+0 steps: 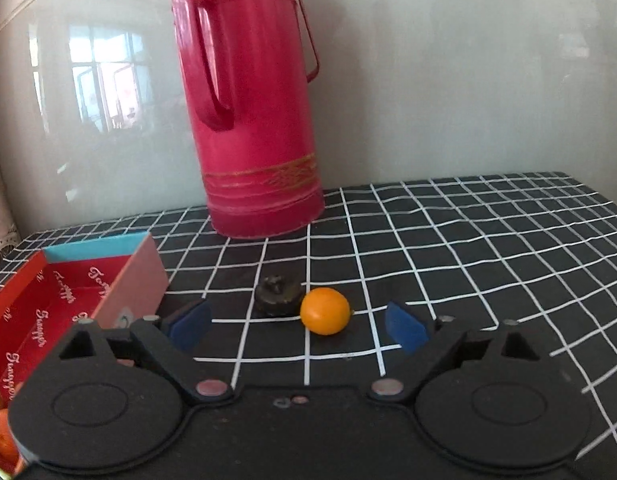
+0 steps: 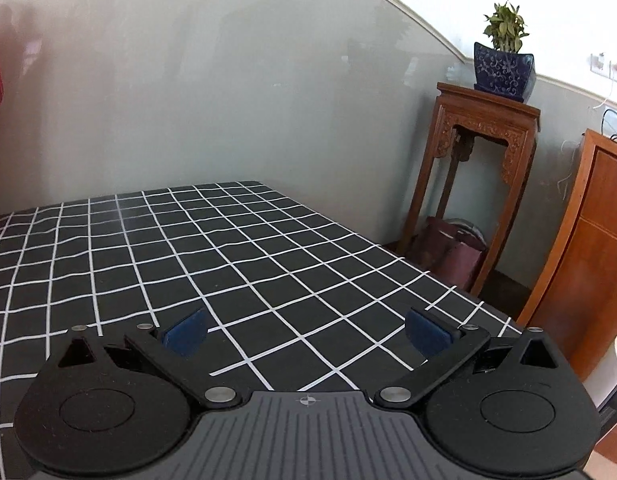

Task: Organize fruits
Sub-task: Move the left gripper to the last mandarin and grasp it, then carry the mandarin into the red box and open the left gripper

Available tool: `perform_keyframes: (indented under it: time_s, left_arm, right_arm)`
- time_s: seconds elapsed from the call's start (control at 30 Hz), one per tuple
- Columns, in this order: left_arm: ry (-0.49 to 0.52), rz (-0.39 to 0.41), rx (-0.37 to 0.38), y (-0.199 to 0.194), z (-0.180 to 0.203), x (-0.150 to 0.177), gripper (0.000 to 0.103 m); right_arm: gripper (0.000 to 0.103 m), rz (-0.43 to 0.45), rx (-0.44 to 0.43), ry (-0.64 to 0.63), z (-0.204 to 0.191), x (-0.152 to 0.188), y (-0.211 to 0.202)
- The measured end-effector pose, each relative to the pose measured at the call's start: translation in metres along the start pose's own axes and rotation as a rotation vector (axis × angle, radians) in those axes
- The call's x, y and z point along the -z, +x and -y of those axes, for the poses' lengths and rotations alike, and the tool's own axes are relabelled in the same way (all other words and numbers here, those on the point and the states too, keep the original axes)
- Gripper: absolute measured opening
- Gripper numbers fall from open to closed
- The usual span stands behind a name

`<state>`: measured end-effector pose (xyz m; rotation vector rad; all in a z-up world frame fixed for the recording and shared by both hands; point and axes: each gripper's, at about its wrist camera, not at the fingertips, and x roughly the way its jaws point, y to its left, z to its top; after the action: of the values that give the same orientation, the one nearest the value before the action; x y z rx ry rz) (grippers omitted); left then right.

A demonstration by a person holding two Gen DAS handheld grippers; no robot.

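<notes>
A table is covered by a black cloth [image 1: 488,240] crossed with a white grid of lines, and it is backed by a pale, glossy grey-green wall [image 1: 448,80] in which a window is seen reflected. A tall red thermos flask [image 1: 252,120] with a handle and gold banding is stood on the cloth against the wall. At the left an open red box [image 1: 60,300] with a light blue inner end wall is placed; repeated white cursive lettering is printed on its lining but cannot be read with certainty, and orange fruit is glimpsed at its near corner. A small orange fruit [image 1: 325,311] is found on the cloth, touching a dark round fruit [image 1: 278,295] on its left, both lying ahead of the left gripper [image 1: 296,326], whose blue-padded jaws are spread wide with nothing pressed between them. The right gripper [image 2: 306,334] is likewise held with jaws apart over bare cloth, gripping nothing. In the right wrist view a carved wooden stand [image 2: 480,168] bearing a blue patterned pot [image 2: 504,70] with a green plant is seen beside a wooden cabinet [image 2: 588,248]
</notes>
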<state>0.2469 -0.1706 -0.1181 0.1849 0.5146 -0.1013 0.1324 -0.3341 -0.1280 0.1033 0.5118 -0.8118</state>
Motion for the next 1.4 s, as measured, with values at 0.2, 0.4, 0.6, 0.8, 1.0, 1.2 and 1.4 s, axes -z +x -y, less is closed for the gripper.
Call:
perform_keyframes:
  time_s: [0.2, 0.4, 0.6, 0.8, 1.0, 1.2, 1.4]
  left_arm:
    - [-0.019, -0.046, -0.001, 0.018, 0.001, -0.002, 0.074]
    - [-0.039, -0.07, -0.001, 0.033, 0.001, -0.002, 0.068]
    - [-0.083, -0.112, 0.034, 0.045, -0.003, -0.003, 0.051]
    - [-0.099, -0.101, 0.07, 0.044, -0.004, -0.002, 0.027]
    - [-0.095, -0.087, 0.083, 0.037, -0.007, -0.001, 0.027]
    - [-0.063, -0.051, 0.084, 0.017, -0.017, -0.003, 0.027]
    - [-0.05, 0.014, 0.043, -0.013, -0.043, -0.005, 0.027]
  right_arm:
    - [0.103, 0.004, -0.044, -0.013, -0.006, -0.001, -0.005]
    - [0.103, -0.007, -0.078, 0.003, -0.006, -0.002, -0.006]
    - [0.103, -0.003, -0.097, -0.002, -0.009, -0.001, -0.009]
    - [0.103, -0.001, -0.109, -0.003, -0.01, -0.002, -0.01]
    - [0.103, 0.0, -0.116, -0.01, -0.01, -0.002, -0.01]
    - [0.103, 0.0, -0.126, -0.004, -0.012, -0.002, -0.012]
    - [0.103, 0.025, -0.159, -0.043, -0.03, 0.001, -0.023]
